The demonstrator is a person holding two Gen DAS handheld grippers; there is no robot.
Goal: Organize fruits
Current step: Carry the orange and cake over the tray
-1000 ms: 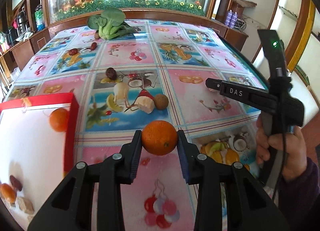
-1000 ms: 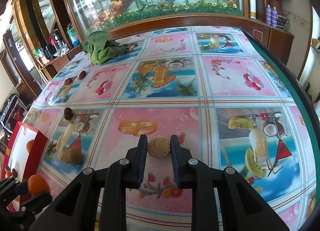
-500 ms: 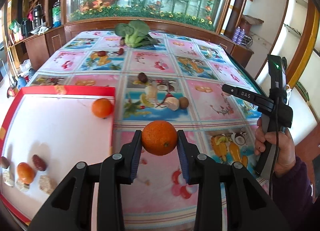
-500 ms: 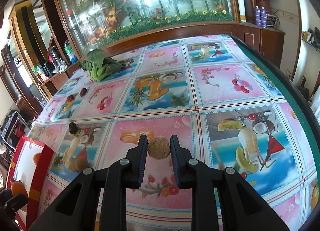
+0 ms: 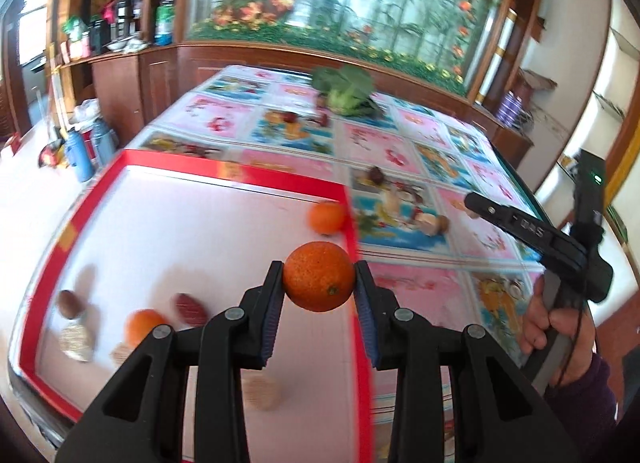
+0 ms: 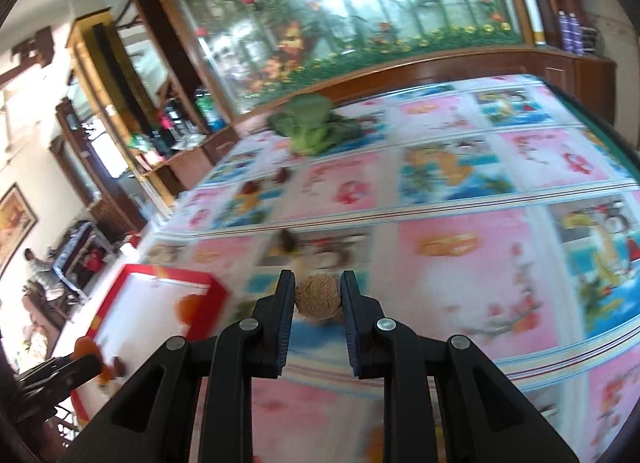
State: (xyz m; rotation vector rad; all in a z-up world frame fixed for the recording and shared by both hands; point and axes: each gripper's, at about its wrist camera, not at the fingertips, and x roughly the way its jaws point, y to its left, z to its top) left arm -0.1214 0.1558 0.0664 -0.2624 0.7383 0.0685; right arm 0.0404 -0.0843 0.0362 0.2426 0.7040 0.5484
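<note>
A: Left gripper (image 5: 319,283): jaws are closed narrowly on a round orange (image 5: 319,276). Peel is seen to be pebbled, with a small green stem scar at lower right. The fruit is held at frame centre, above the right border of the red-rimmed tray (image 5: 236,177).

B: Tray interior is noted as flat, white and matte. What is recorded inside it?

A: A second orange (image 5: 327,217) near the upper right corner; at lower left a third orange (image 5: 143,326), a dark red oval fruit (image 5: 190,309), a brown rounded one (image 5: 69,303) and pale rough-textured lumps (image 5: 76,342). All are smeared by blur, so the lumps cannot be identified. One more pale lump (image 5: 261,391) is partly hidden behind the gripper fingers.

B: Right gripper (image 6: 318,297)?

A: Its jaws are clamped tight on a small tan ball (image 6: 319,296), grainy and dull-surfaced. It is held at lower centre, over the glossy printed tablecloth (image 6: 460,263), right of the tray.

B: Anything else?

A: A leafy green vegetable (image 6: 312,129) is seen at upper centre, outlines soft. In the left view, a hand (image 5: 560,323) gripping the right tool's handle is cut off at the right edge.
</note>
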